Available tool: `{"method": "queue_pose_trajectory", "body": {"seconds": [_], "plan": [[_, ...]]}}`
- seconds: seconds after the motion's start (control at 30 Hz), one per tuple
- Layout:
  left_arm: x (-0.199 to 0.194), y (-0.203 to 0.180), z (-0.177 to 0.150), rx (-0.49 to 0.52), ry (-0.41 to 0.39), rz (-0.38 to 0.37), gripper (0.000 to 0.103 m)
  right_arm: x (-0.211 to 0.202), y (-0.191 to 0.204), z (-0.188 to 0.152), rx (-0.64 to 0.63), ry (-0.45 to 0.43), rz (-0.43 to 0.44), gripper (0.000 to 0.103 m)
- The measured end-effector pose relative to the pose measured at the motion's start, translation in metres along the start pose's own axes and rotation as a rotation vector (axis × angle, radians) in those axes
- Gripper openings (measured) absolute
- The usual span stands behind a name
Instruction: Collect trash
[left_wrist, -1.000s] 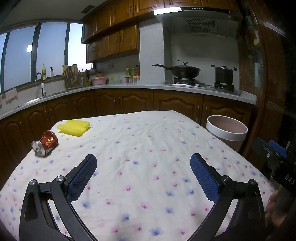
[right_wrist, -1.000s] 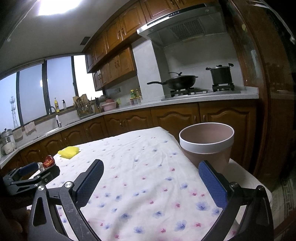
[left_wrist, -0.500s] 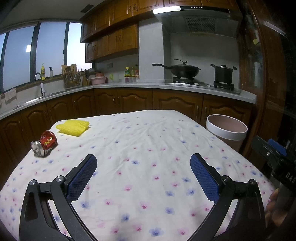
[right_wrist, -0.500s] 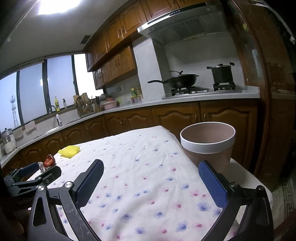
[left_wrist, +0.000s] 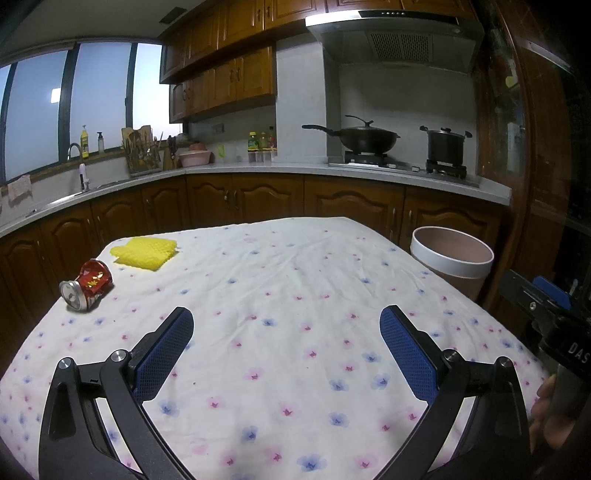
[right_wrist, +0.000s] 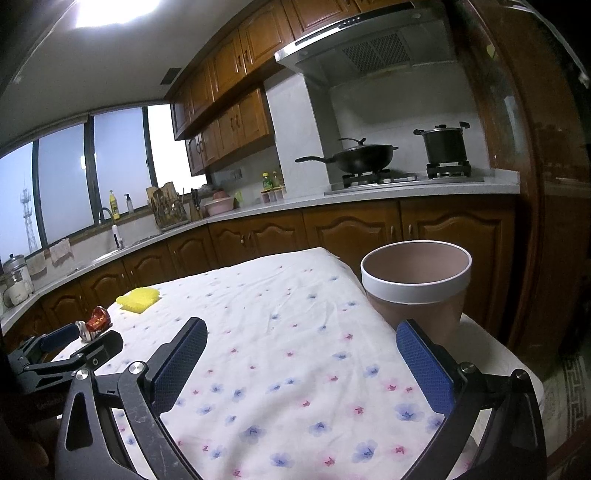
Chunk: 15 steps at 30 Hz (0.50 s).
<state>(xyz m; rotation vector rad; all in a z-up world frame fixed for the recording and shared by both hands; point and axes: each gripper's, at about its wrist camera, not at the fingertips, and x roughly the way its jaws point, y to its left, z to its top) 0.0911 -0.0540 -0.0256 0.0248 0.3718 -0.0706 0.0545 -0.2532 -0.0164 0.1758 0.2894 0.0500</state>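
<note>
A crushed red can (left_wrist: 88, 283) lies on its side at the far left of the floral tablecloth (left_wrist: 288, 288), with a yellow crumpled wrapper (left_wrist: 144, 252) just behind it. Both also show small in the right wrist view: can (right_wrist: 96, 322), wrapper (right_wrist: 139, 298). A pink bin with a white rim (left_wrist: 451, 258) (right_wrist: 415, 288) stands off the table's right edge. My left gripper (left_wrist: 286, 326) hovers open over the near middle of the cloth, holding nothing. My right gripper (right_wrist: 301, 345) is open too, empty, near the bin.
Kitchen counters with wooden cabinets wrap behind the table. A wok (left_wrist: 365, 138) and a pot (left_wrist: 445, 146) sit on the stove. The sink (left_wrist: 79, 173) is at the left under the windows. A dark wooden cabinet (left_wrist: 543, 147) stands right of the bin.
Both views have shifted very slightly; the scene sits a touch lower in frame. Nothing on the table has moved and both grippers stay open.
</note>
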Motion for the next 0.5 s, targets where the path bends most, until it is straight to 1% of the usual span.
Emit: {"method": "queue_pose_trajectory", "body": {"seconds": [0.5], "plan": [[0.0039, -0.0009, -0.0025, 0.001, 0.018, -0.010, 0.103, 0.0026, 0.0052, -0.0032, 0.006, 0.026, -0.001, 0.103]]}}
